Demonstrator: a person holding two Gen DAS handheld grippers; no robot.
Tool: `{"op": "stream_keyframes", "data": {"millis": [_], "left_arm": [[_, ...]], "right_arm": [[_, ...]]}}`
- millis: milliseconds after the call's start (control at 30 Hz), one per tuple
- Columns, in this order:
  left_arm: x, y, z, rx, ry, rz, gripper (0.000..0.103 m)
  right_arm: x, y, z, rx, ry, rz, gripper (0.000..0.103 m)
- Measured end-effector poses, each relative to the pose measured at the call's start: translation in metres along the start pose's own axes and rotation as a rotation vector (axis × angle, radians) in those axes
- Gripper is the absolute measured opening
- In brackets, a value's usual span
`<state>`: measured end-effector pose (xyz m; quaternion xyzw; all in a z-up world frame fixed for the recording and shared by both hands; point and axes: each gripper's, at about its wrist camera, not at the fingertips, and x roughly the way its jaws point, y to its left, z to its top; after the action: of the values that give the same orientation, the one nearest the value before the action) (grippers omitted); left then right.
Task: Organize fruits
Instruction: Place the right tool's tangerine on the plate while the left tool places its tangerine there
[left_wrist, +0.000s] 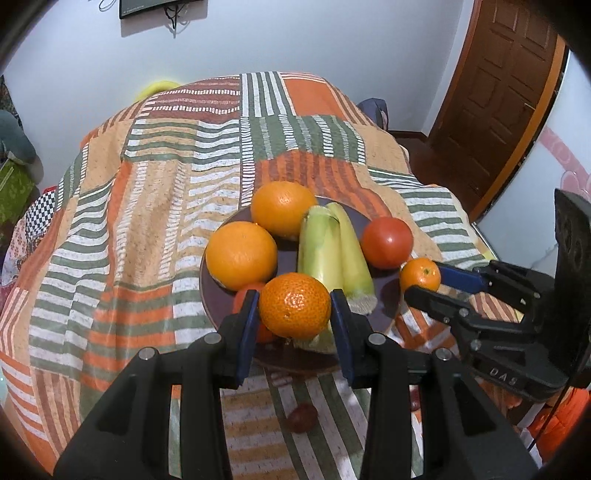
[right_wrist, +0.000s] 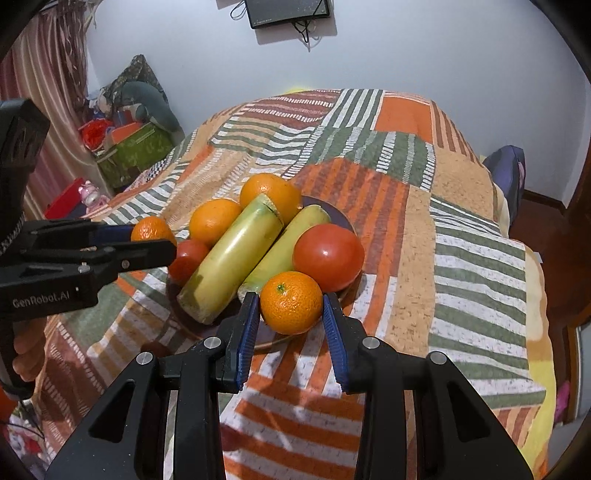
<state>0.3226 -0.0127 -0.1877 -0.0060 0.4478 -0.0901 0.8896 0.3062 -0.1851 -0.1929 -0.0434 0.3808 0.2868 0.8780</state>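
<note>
In the left wrist view, the left gripper (left_wrist: 294, 306) had its blue-padded fingers (left_wrist: 247, 325) closed on a mandarin (left_wrist: 294, 305) held over the near rim of the dark plate (left_wrist: 286, 360), which carried two oranges (left_wrist: 241, 255), two sugarcane pieces (left_wrist: 332, 254) and a tomato (left_wrist: 386, 242) on the striped bedspread (left_wrist: 147, 206). In the right wrist view, the right gripper (right_wrist: 291, 312) pinched a second mandarin (right_wrist: 291, 302) between narrowly parted fingers (right_wrist: 334, 328), just in front of the tomato at the plate's near edge.

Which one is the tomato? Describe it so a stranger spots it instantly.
Find the dark round plate on the striped patchwork bedspread. The tomato sits at its edge, beside two pale green stalks. It is the only big, smooth, glossy red fruit; the neighbours are orange.
</note>
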Motion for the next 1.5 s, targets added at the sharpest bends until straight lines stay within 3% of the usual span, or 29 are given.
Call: {"op": "stream_keyframes", "data": {"millis": [700, 867, 967, 1133, 1200, 1300, 1500], "left_arm": [[0.035, -0.001, 0.017, 0.019, 0.016, 0.029, 0.038], [0.032, 0.003, 0.019, -0.016, 0.015, 0.011, 0.062], [0.029, 0.003, 0.019, -0.021, 0.019, -0.005, 0.066], [0.019, 0.005, 0.017, -0.023, 0.013, 0.006, 0.066], [0.012, 0.006, 0.016, -0.027, 0.008, 0.004, 0.067], [-0.001, 0.009, 0.013, -0.043, 0.003, -0.019, 0.07], [-0.031, 0.009, 0.006, -0.031, -0.035, 0.007, 0.073]], "right_arm": [[0.021, -0.002, -0.002, -0.009, 0.033, 0.01, 0.032], [0.022, -0.002, -0.002, -0.015, 0.036, 0.003, 0.032], [0.022, 0.001, -0.002, -0.026, 0.04, -0.004, 0.033], [0.015, 0.003, -0.002, -0.031, 0.035, -0.009, 0.04], [0.01, 0.005, -0.001, -0.035, 0.022, -0.021, 0.051], [0.001, 0.007, 0.001, -0.04, -0.004, -0.044, 0.057], [-0.015, 0.01, 0.001, -0.022, -0.025, -0.044, 0.059]]}}
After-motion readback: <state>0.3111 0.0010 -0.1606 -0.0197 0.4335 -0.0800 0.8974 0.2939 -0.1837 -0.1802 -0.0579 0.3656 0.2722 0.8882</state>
